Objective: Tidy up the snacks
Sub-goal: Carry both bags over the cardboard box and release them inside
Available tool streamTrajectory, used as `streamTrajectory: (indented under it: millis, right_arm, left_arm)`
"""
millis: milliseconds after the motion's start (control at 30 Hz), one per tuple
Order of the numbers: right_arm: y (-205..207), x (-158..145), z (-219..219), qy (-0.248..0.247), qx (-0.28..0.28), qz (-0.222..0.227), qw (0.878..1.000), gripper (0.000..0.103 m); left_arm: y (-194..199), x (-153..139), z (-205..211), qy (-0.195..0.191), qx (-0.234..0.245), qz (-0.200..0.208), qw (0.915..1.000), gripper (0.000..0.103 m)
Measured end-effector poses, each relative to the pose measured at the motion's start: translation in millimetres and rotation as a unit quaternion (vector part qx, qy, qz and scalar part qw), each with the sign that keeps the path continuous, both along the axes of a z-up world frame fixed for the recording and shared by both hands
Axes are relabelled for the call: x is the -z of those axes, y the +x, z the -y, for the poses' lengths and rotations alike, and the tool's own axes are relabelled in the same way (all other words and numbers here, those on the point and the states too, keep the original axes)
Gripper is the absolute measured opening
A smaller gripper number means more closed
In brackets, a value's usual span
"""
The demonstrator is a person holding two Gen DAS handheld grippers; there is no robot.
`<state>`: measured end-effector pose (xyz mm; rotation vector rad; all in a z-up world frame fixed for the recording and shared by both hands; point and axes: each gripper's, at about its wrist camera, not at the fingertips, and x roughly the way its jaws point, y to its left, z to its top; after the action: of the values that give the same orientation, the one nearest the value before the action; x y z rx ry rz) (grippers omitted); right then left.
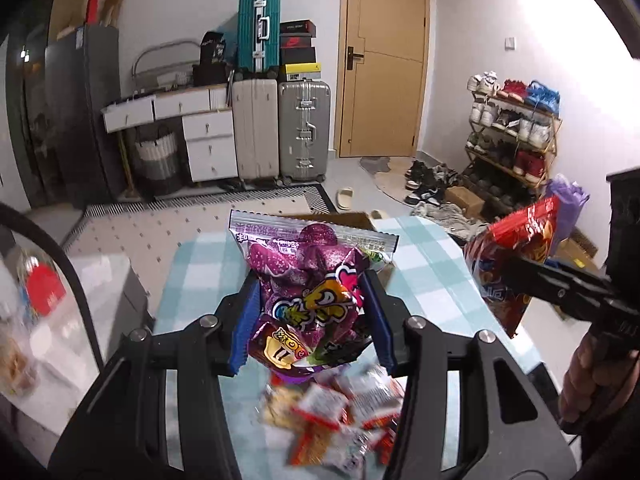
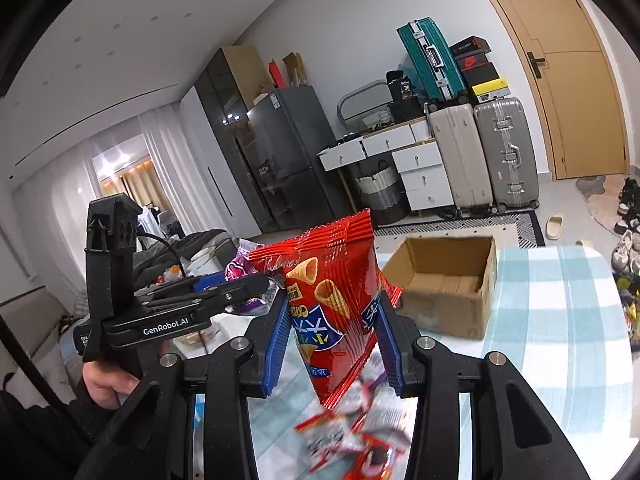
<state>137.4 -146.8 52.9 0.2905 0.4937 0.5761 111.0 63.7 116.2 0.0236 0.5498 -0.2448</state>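
Purple candy bag (image 1: 308, 280) clamped in left hand-held gripper (image 1: 310, 316), red corn-cone snack bag (image 2: 332, 304) clamped in right hand-held gripper (image 2: 332, 332), above checked tabletop (image 2: 560, 320) by cardboard box (image 2: 444, 304).

A crinkled purple snack bag (image 1: 308, 296) stands upright, lifted clear above a blurred heap of small red-and-white snack packets (image 1: 340, 416). A red bag of cone-shaped corn snacks (image 2: 336, 308) hangs tilted, near an open cardboard box (image 2: 444, 284).

White walls; wooden door (image 1: 382, 60); stacked suitcases (image 1: 280, 128); possibly curtains (image 2: 80, 184) behind.
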Motion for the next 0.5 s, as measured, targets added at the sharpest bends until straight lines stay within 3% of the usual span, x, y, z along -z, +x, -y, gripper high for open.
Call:
streamTrajectory:
  millis: [333,500]
  right_arm:
    - [96,-14,4,0.019,-0.006,-0.008,1.0,0.041]
    - [147,-17,12,0.019,0.008,-0.014,1.0,0.041]
  left_arm:
    - [115,-18,7,0.004,-0.004,-0.023,0.9997,0.046]
    - [203,-9,19,0.006,0.002,-0.061,0.9981,0.046]
